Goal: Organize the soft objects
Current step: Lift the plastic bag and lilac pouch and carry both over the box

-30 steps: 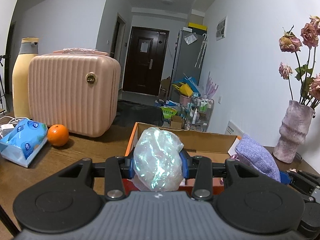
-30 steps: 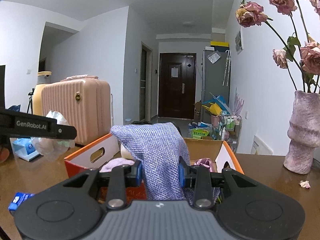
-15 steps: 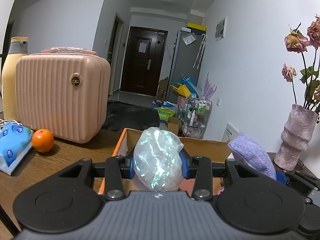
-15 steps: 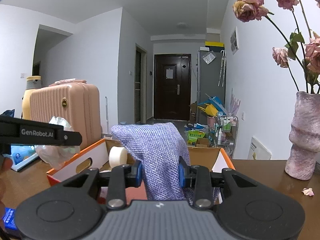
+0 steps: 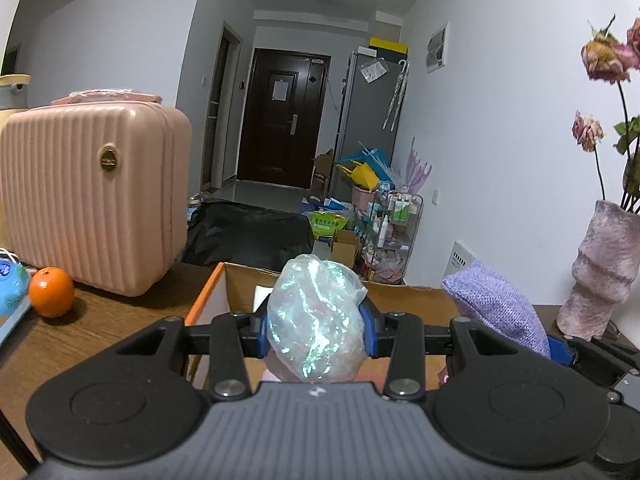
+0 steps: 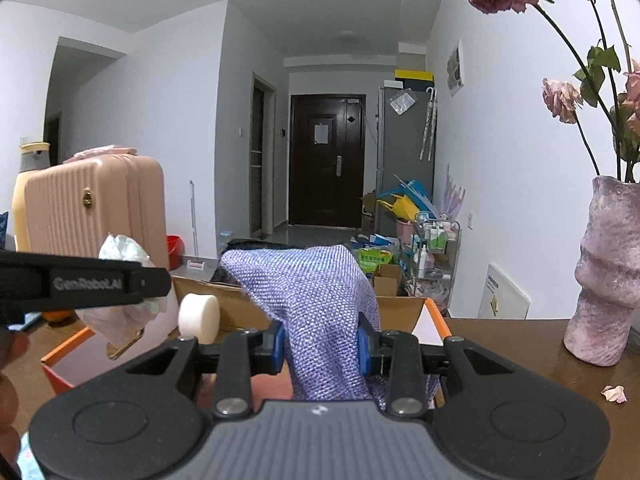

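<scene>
Black left gripper (image 5: 316,330), blue-padded fingers (image 5: 367,330), silver screws, ribbed grey housing

White walls (image 5: 500,128) and white ceiling (image 6: 320,12) are seen along a narrow hallway, ended by a dark brown door (image 5: 282,120). A grey fridge (image 5: 368,120) is placed at right of the door, w/ a yellow box (image 5: 387,45) on top. Floor clutter and a wire rack (image 5: 396,224) of bottles are seen below it. A brown wooden table (image 6: 520,344) is in the fg. Lighting is dim, indoor.
</scene>
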### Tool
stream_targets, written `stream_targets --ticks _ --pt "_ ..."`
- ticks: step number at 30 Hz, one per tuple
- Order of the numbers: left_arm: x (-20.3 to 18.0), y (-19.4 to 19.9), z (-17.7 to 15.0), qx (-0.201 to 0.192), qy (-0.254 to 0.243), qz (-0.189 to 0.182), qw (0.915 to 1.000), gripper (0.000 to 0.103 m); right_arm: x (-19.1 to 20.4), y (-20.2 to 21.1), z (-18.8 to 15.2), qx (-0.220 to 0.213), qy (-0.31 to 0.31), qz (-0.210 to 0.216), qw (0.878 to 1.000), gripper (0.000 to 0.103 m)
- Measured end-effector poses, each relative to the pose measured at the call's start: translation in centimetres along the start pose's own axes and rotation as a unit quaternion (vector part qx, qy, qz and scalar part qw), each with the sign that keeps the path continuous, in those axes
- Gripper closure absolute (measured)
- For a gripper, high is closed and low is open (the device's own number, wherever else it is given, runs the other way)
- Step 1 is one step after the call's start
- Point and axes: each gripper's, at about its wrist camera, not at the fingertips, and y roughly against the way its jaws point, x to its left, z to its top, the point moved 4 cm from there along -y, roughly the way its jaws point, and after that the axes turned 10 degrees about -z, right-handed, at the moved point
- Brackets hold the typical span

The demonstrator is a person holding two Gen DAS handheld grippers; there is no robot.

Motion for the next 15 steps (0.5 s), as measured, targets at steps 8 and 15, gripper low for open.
stream_targets --ticks 8,15 --pt "-0.8 -2.6 -0.4 0.009 -0.011 0.014 0.9998 0.061 0.0 -1.8 0.1 0.012 0.005 -0.01 1.0 0.07" --pt "-0.7 -3.8 -0.7 0.017 -0.01 0.02 0.9996 0.061 0.6 -2.5 -0.1 0.019 0.017 -0.015 1.0 0.07"
